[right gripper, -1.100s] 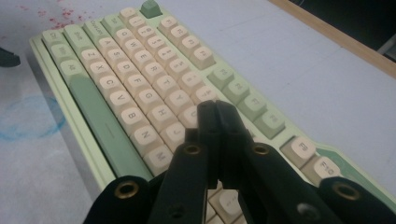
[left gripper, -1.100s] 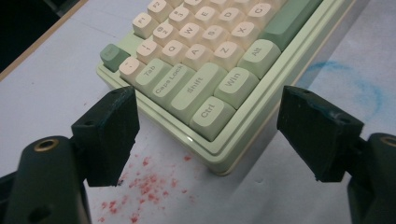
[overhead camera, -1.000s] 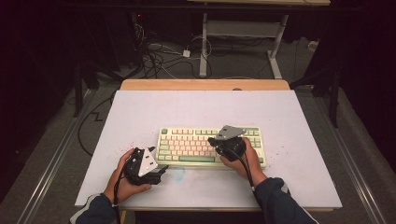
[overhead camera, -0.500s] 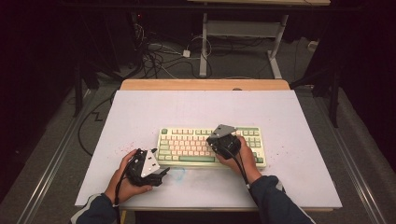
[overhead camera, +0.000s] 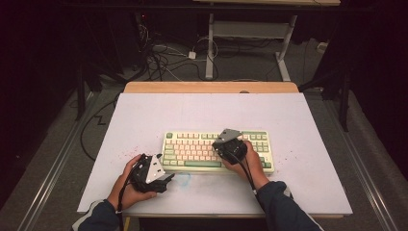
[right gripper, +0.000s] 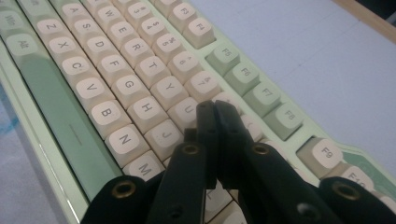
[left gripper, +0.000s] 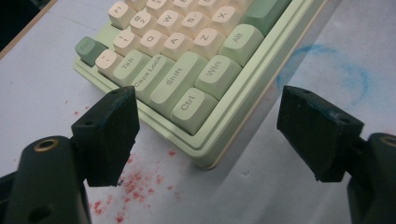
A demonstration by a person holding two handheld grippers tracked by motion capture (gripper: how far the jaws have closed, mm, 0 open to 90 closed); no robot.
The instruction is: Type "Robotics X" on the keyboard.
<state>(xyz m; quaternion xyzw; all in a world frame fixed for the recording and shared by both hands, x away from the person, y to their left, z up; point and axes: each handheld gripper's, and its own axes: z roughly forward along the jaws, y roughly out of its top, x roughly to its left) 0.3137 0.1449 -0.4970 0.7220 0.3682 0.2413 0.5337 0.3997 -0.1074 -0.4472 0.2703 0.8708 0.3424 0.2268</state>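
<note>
The right gripper [overhead camera: 232,143], jaws pressed together, has edged left along the mint-and-cream mechanical keyboard [overhead camera: 192,150] and now pokes at keys near I, apparently typing. The left gripper [overhead camera: 153,172], jaws spread, waits beside its Ctrl corner on the white counter [overhead camera: 207,113].

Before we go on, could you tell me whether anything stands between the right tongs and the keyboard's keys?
Nothing visible does: the right tongs, shut, point straight at the keys around U and I on the keyboard, with no other thing between.
</note>
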